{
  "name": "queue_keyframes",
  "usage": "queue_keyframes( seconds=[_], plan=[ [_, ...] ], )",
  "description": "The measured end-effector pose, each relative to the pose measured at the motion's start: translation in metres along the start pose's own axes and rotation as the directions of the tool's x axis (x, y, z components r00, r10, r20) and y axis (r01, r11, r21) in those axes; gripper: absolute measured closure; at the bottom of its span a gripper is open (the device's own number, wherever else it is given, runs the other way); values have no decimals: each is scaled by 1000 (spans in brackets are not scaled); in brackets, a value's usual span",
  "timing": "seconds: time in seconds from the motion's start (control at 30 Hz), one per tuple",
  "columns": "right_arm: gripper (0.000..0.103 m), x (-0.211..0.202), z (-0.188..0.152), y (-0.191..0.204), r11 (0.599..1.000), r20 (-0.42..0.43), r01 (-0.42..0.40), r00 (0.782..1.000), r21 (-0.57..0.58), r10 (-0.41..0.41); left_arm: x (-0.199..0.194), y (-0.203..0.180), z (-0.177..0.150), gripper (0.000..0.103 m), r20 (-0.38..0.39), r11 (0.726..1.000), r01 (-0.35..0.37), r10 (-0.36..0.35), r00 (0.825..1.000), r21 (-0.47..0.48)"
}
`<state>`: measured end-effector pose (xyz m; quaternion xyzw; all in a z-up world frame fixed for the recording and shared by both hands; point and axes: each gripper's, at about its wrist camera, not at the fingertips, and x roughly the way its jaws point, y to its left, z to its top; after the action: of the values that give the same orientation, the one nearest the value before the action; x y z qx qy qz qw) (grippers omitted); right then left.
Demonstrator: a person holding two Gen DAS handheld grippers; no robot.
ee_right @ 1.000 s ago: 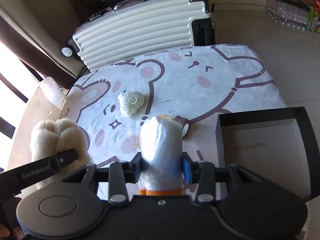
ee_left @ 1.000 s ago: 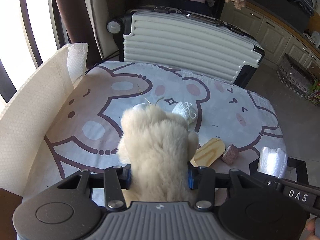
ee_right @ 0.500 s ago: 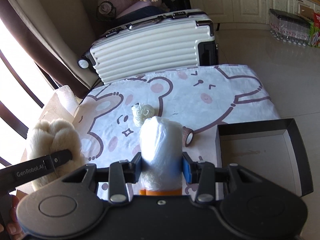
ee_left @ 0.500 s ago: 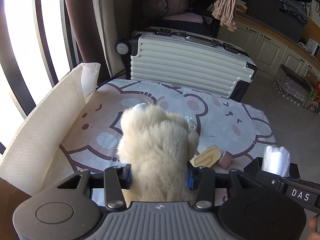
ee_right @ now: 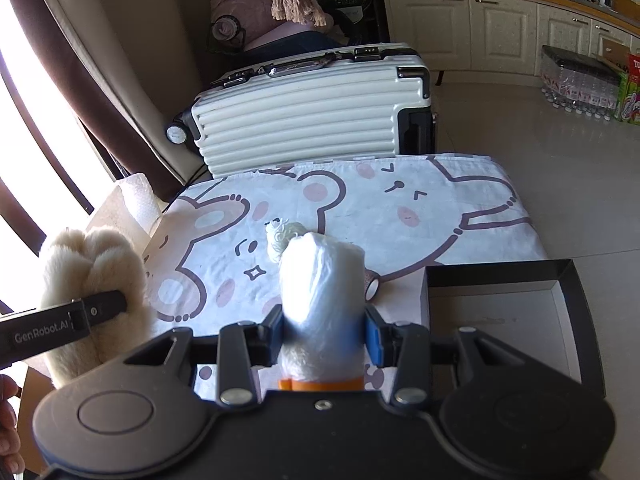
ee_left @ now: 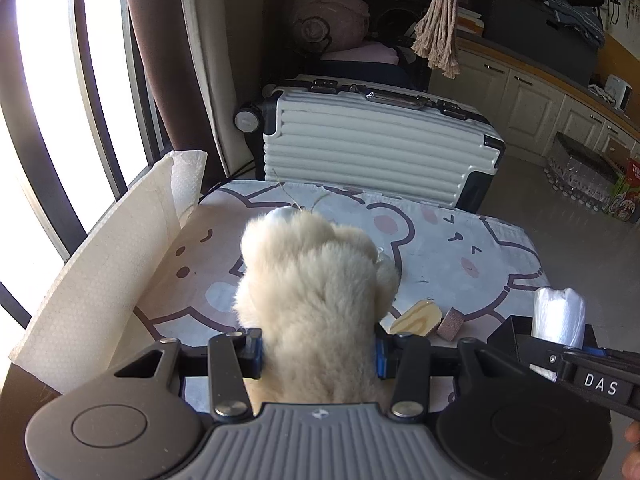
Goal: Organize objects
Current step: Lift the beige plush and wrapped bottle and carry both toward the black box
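My left gripper point(ee_left: 318, 350) is shut on a cream plush paw point(ee_left: 316, 292) and holds it above the near left of the table; the paw also shows in the right wrist view point(ee_right: 94, 280). My right gripper point(ee_right: 324, 332) is shut on a white plastic bag roll point(ee_right: 322, 304) with an orange base, above the near edge; the roll shows in the left wrist view point(ee_left: 558, 316). A wooden piece point(ee_left: 416, 317), a brown tape roll point(ee_left: 450, 322) and a white yarn ball point(ee_right: 282, 236) lie on the bear-print tablecloth point(ee_right: 420, 216).
An open black box point(ee_right: 500, 312) stands at the table's near right. A white foam sheet point(ee_left: 104, 264) stands along the left edge. A white ribbed suitcase point(ee_right: 312, 108) lies behind the table. Cabinets point(ee_right: 500, 32) and bottled water packs point(ee_right: 580, 84) are at the back right.
Both grippers have risen and drawn back from the table with their objects still held. The table items look farther away.
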<state>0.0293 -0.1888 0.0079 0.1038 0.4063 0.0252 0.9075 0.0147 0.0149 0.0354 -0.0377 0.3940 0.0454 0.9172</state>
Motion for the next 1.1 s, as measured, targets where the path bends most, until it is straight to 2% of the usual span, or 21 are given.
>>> queue_keyframes(
  seconds=[0.27,0.7,1.1],
  plan=[
    [61,-5,0,2,1000,18,3,1000,-7,-2,1,0,-4,56,-3,999,-22,22,1000,43],
    [62,-5,0,0,998,24,30,999,-49,-28,9,-5,-8,56,0,998,-32,32,1000,61],
    [61,-7,2,-17,995,35,78,996,-68,-76,17,-27,-6,56,-6,997,-6,6,1000,79]
  ],
)
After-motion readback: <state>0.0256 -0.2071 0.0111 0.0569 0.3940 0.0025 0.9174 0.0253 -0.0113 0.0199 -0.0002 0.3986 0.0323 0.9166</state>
